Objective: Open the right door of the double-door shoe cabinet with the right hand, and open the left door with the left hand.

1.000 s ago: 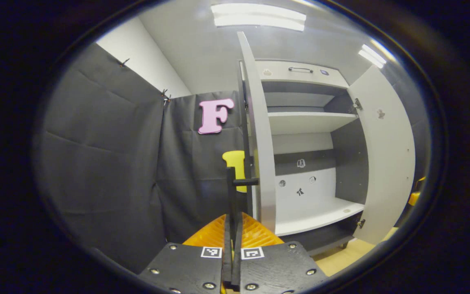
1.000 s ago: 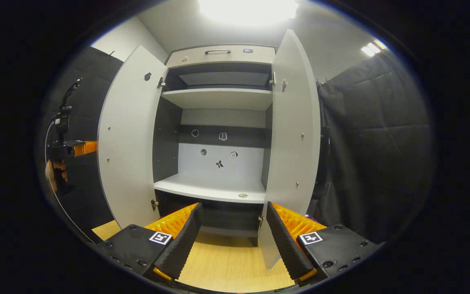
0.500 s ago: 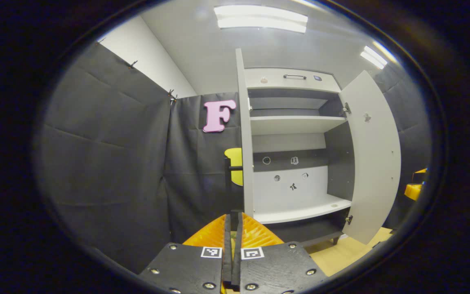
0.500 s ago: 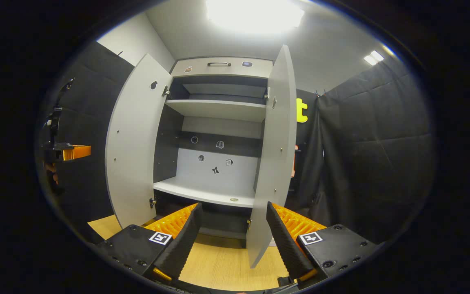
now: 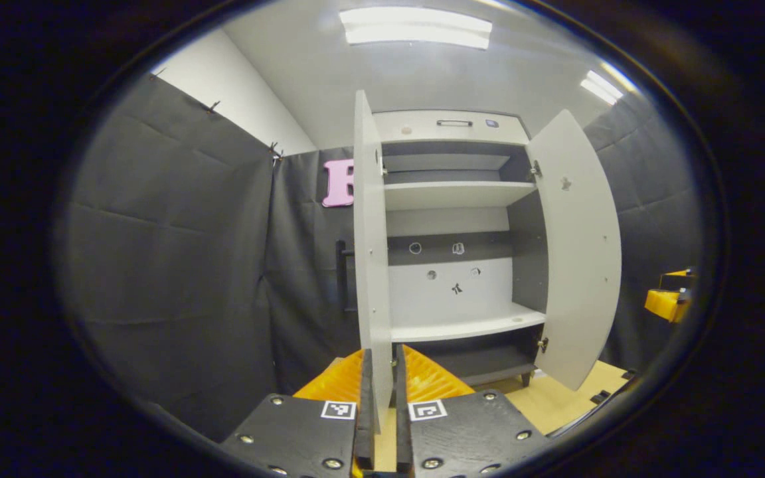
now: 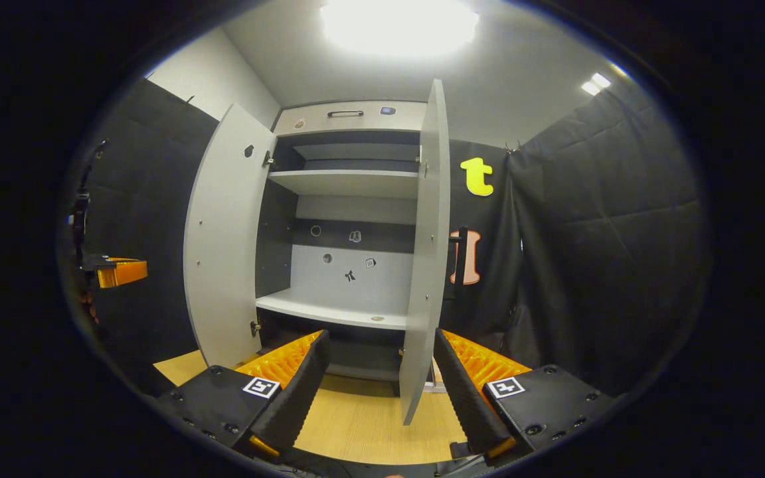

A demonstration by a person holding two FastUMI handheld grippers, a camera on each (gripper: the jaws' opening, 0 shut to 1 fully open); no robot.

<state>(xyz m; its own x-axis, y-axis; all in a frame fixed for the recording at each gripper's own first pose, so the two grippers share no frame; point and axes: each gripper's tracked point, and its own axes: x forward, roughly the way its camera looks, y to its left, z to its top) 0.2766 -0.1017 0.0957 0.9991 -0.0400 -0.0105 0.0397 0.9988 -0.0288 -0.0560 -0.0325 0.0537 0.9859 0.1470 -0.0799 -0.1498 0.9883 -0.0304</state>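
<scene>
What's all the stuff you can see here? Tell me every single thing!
Shoe cabinet: one, light grey outside, dark panels inside, against the black cloth wall.
Left door: one, light grey, swung open.
Right door: one, light grey, swung open, seen nearly edge-on in the right gripper view.
Shelves: two, light grey, bare apart from a small round mark on the lower one.
Stickers: several, small, on the cabinet's back wall.
Top handle: one, dark, on the top panel.
Floor: pale wood.
Ceiling lights: bright, overhead.
Left gripper: fingers nearly closed, holding nothing.
Right gripper: open, holding nothing.
</scene>
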